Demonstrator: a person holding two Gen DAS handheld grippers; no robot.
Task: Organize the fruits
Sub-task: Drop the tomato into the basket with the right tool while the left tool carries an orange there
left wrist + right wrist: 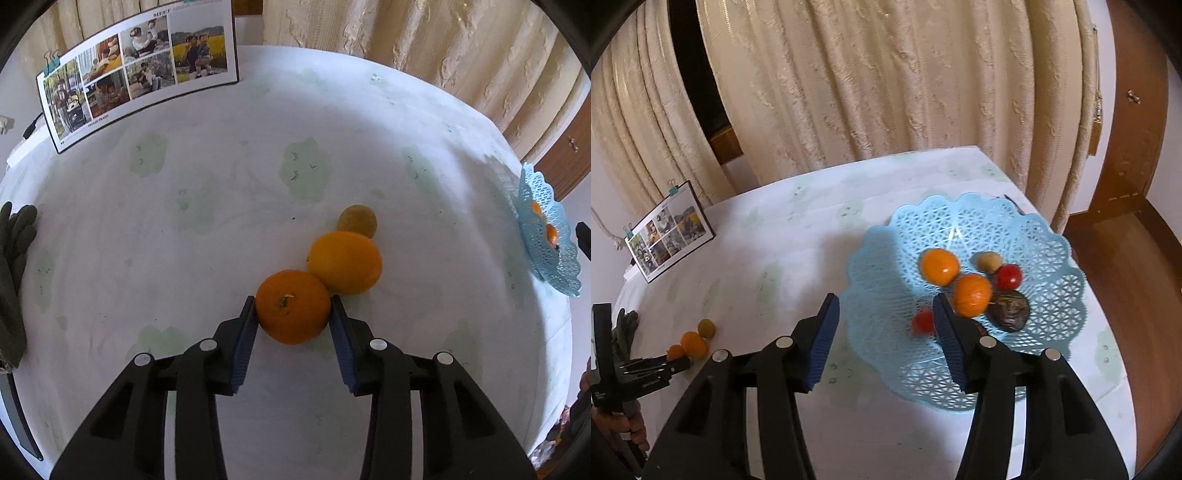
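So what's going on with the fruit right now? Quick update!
Left gripper clamped on an orange. Right gripper open, empty, over the blue basket. Bigger orange touching the held one, crowding the lift.

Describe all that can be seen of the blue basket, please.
The blue basket is a shallow, round dish of openwork plastic lattice with a scalloped rim. It lies flat on the table, near its edge. Inside are two oranges, two red fruits, a small tan fruit and a dark brown one. The right gripper is above its near side, open and empty.
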